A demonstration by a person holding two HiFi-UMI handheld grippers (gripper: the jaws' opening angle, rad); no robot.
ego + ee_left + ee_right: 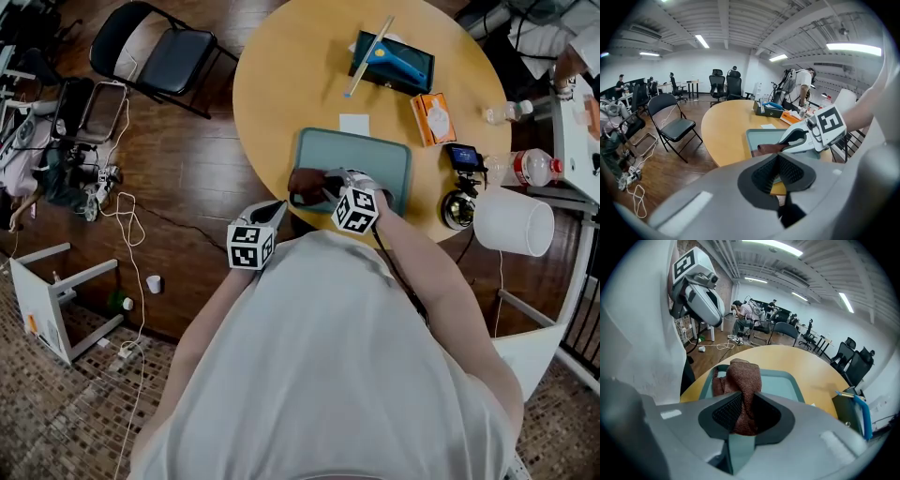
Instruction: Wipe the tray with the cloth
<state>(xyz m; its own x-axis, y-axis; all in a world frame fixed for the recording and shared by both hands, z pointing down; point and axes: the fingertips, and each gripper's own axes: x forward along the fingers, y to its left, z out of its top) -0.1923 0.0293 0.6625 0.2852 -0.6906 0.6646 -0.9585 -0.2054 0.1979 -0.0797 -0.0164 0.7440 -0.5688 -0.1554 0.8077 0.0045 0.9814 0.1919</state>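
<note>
The right gripper pinches the brown cloth over the tray's near-left corner, at the table's near edge. The left gripper hangs just off that edge, jaws slightly apart, empty. The orange box's print is unreadable.
</note>
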